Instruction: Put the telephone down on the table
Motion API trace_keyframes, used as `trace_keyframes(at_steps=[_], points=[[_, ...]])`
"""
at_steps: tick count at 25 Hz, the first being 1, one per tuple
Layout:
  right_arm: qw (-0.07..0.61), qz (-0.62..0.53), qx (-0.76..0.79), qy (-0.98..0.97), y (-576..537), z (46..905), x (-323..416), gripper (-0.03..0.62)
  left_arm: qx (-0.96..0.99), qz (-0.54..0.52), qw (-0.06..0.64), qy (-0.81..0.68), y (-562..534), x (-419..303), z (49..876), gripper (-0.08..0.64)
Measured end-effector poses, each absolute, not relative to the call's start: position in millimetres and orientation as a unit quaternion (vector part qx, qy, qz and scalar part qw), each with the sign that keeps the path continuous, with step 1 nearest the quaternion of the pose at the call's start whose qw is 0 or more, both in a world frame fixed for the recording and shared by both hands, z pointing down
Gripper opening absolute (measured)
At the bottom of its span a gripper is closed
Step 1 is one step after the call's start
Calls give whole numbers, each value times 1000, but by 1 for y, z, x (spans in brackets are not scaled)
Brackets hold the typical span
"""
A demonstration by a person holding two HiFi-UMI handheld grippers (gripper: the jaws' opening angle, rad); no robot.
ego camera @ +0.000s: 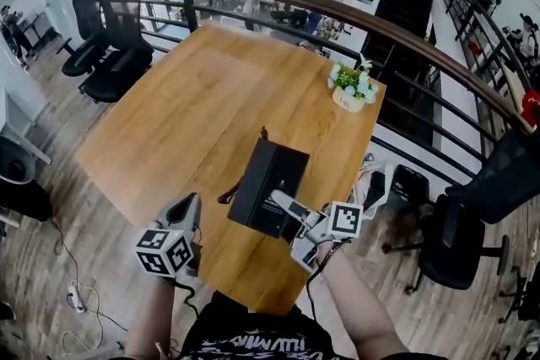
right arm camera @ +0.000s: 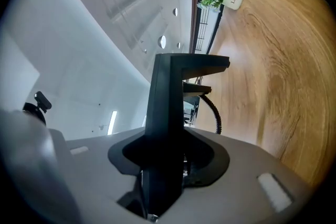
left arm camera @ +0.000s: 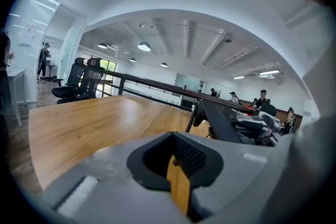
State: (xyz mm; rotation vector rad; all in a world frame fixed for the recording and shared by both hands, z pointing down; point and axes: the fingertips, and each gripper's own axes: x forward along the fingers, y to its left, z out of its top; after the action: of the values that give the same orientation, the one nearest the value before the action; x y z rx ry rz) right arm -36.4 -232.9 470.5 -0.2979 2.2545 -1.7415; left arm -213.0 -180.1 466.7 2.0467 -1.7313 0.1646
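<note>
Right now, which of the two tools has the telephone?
The right tool: its jaws grip the black telephone by its edge. The left tool holds nothing; only wooden table shows between its jaws.

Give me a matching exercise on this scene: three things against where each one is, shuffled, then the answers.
Things:
1. telephone
2. flower pot
3. left claw

Places:
A. empty, over the table's near edge
B. on the table's far right corner
C. gripped in the right claw

Pairs: 1-C, 2-B, 3-A
</note>
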Motion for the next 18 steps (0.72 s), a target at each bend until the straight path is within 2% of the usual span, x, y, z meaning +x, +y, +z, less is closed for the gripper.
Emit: trace_keyframes(at_steps=[18], points=[[142, -575, -164, 789, -327, 479, -109, 167, 801, 70, 215, -555, -309, -275, 477, 3]])
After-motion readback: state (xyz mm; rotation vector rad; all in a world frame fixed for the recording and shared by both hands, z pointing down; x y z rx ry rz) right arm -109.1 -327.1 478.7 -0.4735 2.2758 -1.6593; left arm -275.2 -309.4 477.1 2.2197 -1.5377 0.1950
